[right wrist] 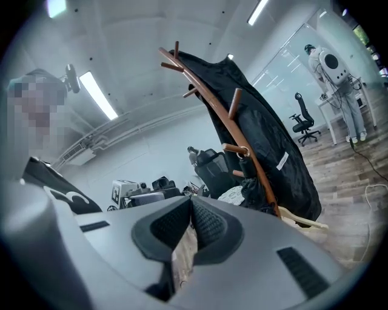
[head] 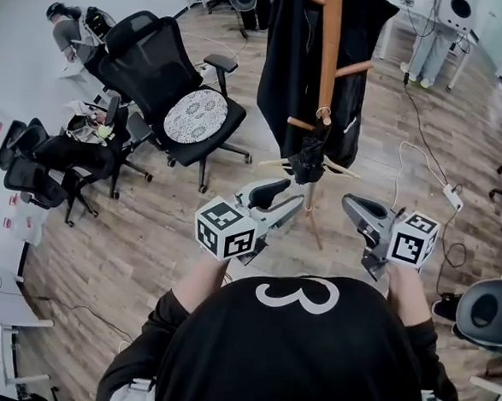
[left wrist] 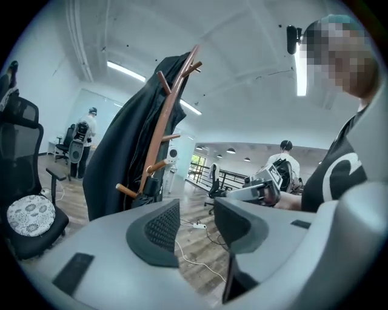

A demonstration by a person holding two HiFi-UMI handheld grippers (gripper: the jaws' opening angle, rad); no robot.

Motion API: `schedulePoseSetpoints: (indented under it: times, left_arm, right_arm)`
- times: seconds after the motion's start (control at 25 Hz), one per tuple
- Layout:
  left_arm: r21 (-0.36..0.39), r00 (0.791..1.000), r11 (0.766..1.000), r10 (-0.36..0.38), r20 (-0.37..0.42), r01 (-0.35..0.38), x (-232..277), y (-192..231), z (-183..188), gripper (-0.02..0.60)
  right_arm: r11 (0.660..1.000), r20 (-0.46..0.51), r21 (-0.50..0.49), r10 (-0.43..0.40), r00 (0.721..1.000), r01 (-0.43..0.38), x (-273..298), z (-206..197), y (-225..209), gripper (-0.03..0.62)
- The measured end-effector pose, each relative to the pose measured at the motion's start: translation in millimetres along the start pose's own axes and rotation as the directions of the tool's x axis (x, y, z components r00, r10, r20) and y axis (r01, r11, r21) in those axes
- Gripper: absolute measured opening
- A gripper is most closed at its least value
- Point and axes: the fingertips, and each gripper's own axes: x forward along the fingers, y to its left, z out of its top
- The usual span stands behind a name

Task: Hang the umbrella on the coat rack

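Head view shows the umbrella (head: 308,156) hung on the coat rack (head: 330,38); likely light, floppy, best gripped at its handle; left tool (head: 287,200) released, right tool (head: 353,209) clenched empty.

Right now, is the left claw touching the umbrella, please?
Apart. The left gripper view shows the left claw empty, with the umbrella hanging from the coat rack well beyond it.

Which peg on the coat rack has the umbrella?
The lowest brown peg, sticking out left in the head view: the folded black umbrella hangs under it. The pegs higher up carry no umbrella.
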Motion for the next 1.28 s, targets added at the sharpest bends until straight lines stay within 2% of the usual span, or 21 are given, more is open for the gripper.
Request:
schedulePoseSetpoints:
  times: [0.12,0.16,0.28,0.44,0.6,0.68,1.0,1.28]
  left_arm:
    - [-0.015,1.0,1.0,-0.011,0.02,0.011,-33,-29,9,0.069]
    - [-0.018,1.0,1.0,-0.013,0.026,0.013,-43,-38,9,0.053]
    - [-0.015,0.998,0.999,-0.051,0.029,0.051,-67,-66,3,0.038]
    - [0.005,0.997,0.997,-0.073,-0.014,0.073,-87,-90,-12,0.02]
    - [-0.038,0.991,0.991,-0.13,-0.022,0.129,-101,-114,-29,0.017]
    - [-0.027,0.989,0.989,-0.144,-0.024,0.143,-108,-127,-36,0.017]
    - [-0.019,0.987,0.987,-0.159,-0.008,0.159,-120,-141,-29,0.017]
    - [-0.025,0.99,0.99,-0.141,-0.02,0.14,-126,-140,-35,0.017]
  right_arm:
    - [0.999,0.028,-0.031,0.023,0.999,-0.022,-3,-1,34,0.026]
    - [0.999,0.035,-0.039,0.035,0.999,-0.033,-4,-3,46,0.026]
    - [0.996,0.037,-0.057,0.067,0.997,-0.065,-4,-15,82,0.026]
    - [0.993,0.018,-0.073,0.092,0.996,-0.091,-1,-35,119,0.026]
    - [0.992,0.018,-0.077,0.104,0.994,-0.103,-4,-58,148,0.026]
    - [0.991,0.015,-0.097,0.095,0.995,-0.093,-8,-68,160,0.026]
    - [0.992,0.004,-0.107,0.068,0.998,-0.068,-12,-69,175,0.026]
    - [0.994,-0.012,-0.089,0.061,0.998,-0.062,-13,-80,182,0.026]
